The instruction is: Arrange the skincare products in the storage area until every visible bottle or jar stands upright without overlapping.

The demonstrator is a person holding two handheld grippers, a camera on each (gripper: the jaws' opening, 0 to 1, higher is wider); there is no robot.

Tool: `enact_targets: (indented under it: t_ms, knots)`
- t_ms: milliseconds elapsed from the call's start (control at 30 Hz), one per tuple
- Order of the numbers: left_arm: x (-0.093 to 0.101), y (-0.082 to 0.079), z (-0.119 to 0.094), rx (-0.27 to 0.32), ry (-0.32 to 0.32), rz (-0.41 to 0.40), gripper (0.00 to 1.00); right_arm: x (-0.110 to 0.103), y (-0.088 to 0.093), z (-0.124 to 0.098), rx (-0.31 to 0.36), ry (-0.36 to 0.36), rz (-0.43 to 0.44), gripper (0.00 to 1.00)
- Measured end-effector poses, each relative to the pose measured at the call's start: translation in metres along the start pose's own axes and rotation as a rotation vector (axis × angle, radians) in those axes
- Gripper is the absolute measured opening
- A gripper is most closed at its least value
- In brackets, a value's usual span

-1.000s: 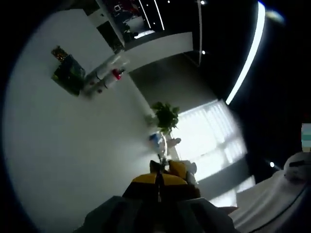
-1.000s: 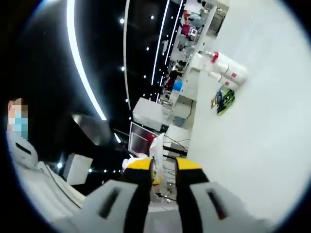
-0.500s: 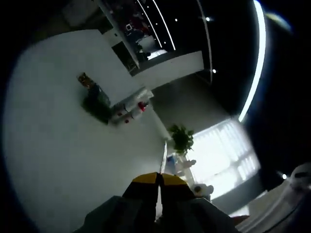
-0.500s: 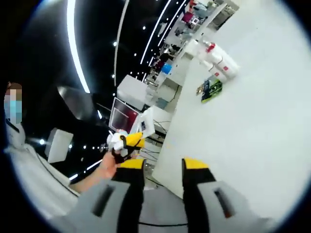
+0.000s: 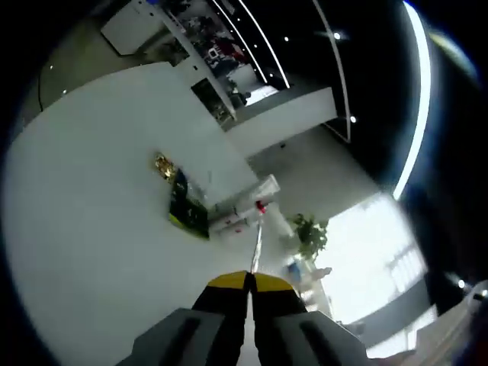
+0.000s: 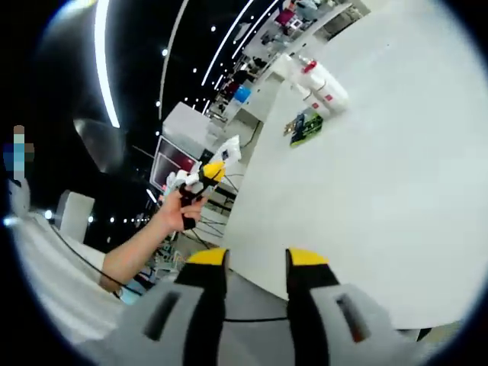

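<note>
- Since the earlier pictures both views have swung towards the table (image 6: 396, 191), and the skincare products sit lower and nearer the middle of the left gripper view; that is the cameras turning, not the products moving.
- Your left gripper (image 5: 248, 280) has its yellow-tipped fingers (image 5: 229, 281) pressed together with nothing between them.
- Your right gripper (image 6: 255, 259) has its fingers (image 6: 206, 258) parted by a clear gap, and holds nothing.
- In the right gripper view your left hand (image 6: 183, 210) now reaches in from the left, carrying its gripper off the table's near edge.
- The white bottles (image 5: 244, 210) lie on their sides at the far end of the table, one with a red cap (image 5: 261, 207), close together; I cannot tell whether they overlap.
- A dark green packet (image 5: 187, 210) lies flat just beside them, with a small gold item (image 5: 162, 164) near it.
- Both grippers are well apart from the products, so the step in hand looks like the approach.
- Level your hands first, so the table reads flat.
- Open the left fingers before you arrive.
- Take the outermost bottle by its body, across the width, and stand it well clear of the others.
</note>
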State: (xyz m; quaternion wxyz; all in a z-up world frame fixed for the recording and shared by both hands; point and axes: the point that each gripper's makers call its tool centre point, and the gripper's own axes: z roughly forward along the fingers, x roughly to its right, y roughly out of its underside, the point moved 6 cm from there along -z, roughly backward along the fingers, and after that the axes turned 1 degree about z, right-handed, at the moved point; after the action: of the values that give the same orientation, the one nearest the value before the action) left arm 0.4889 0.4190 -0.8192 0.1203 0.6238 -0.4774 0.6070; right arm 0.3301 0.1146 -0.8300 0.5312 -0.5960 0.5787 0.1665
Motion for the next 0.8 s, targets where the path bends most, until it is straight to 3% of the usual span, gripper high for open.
enact_targets:
  t_ms: [333,467,800]
  knots:
    - [-0.035,-0.043,0.03,-0.064,-0.086,0.022,0.01,0.006,-0.004,-0.013,-0.022,0.048,0.0,0.31]
    - [-0.05,-0.053,0.043,-0.109,-0.133,0.032,0.01,0.008,-0.008,-0.013,-0.027,0.06,0.001,0.31]
    - [-0.092,-0.066,0.069,-0.159,-0.222,-0.032,0.01,0.015,-0.007,-0.012,-0.062,0.096,0.028,0.31]
